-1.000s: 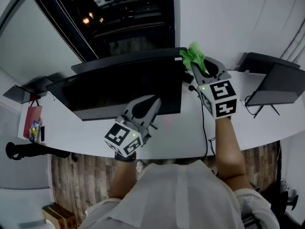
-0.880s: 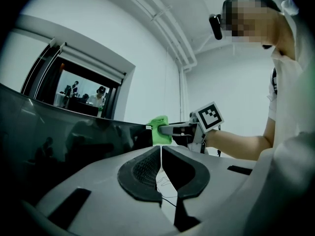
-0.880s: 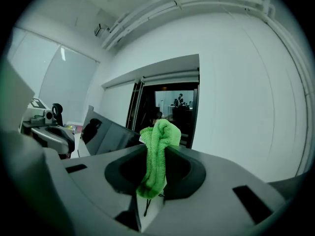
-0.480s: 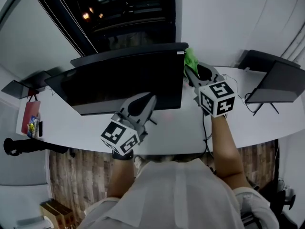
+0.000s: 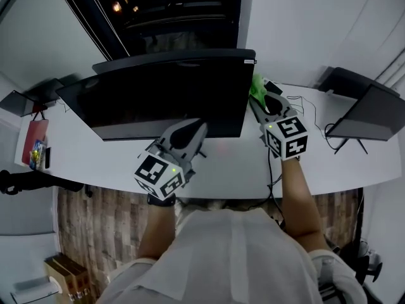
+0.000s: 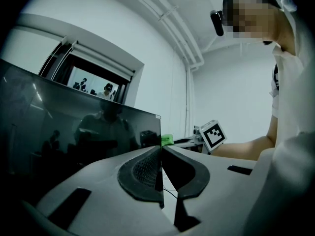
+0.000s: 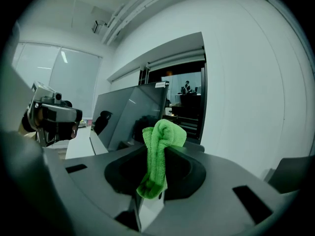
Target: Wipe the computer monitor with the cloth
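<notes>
Looking down, the head view has the right tongs (image 5: pixel 257 95) holding the green cloth (image 5: pixel 257 83) at the right edge of the monitor (image 5: pixel 164 97) — the left gripper view shows the left tongs (image 6: pixel 161 154) clenched, empty — the right gripper view, the green cloth pinched between the jaws.

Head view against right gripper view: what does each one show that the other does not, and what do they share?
Only the head view: the wooden floor, the person's white shirt and a red item at the desk's left end. Only the right gripper view: ceiling pipes, and the green cloth clamped between the fingers, seen close. Both: the monitor, the cloth and the right gripper.
</notes>
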Available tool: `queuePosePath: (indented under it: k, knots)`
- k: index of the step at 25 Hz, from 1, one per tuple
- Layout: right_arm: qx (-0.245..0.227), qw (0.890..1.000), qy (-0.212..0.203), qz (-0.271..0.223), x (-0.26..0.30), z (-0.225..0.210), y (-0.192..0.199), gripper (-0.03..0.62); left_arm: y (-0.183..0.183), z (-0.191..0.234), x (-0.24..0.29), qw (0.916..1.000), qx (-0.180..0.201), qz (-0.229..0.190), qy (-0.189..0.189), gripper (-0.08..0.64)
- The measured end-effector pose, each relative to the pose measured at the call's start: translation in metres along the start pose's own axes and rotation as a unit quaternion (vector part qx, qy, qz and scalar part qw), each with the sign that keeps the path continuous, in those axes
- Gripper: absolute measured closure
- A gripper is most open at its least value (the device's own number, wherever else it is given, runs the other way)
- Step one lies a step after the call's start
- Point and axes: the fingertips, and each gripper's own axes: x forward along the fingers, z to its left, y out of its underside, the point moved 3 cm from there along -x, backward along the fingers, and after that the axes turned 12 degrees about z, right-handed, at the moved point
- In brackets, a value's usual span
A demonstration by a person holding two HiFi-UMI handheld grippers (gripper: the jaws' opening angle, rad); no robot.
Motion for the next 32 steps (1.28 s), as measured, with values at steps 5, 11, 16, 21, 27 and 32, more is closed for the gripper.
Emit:
queuePosePath:
  k: [5, 11, 16, 21, 27, 32]
  knots:
    - [-0.004, 1.000, -0.004, 0.019, 0.007, 0.006, 0.019, 0.522, 0.016, 0.004, 0.003, 0.9999, -0.009, 0.010, -0.002, 0.538]
    - [-0.001, 0.999, -0.011, 0.036, 0.015, 0.009, 0.040, 0.522, 0.035, 0.006, 0.011, 0.9996, -0.018, 0.020, -0.001, 0.538]
    - [0.006, 0.999, -0.015, 0.050, 0.021, 0.013, 0.056, 0.522, 0.047, 0.008, 0.013, 0.9992, -0.026, 0.030, 0.001, 0.538]
    - [0.008, 0.998, -0.019, 0.058, 0.027, 0.015, 0.070, 0.522, 0.059, 0.009, 0.017, 0.9987, -0.033, 0.038, 0.002, 0.538]
    - [0.011, 0.998, -0.022, 0.065, 0.032, 0.017, 0.083, 0.522, 0.066, 0.012, 0.019, 0.9983, -0.039, 0.044, 0.002, 0.538]
    - [0.014, 0.996, -0.027, 0.082, 0.037, 0.022, 0.099, 0.522, 0.071, 0.013, 0.018, 0.9979, -0.045, 0.047, 0.001, 0.538]
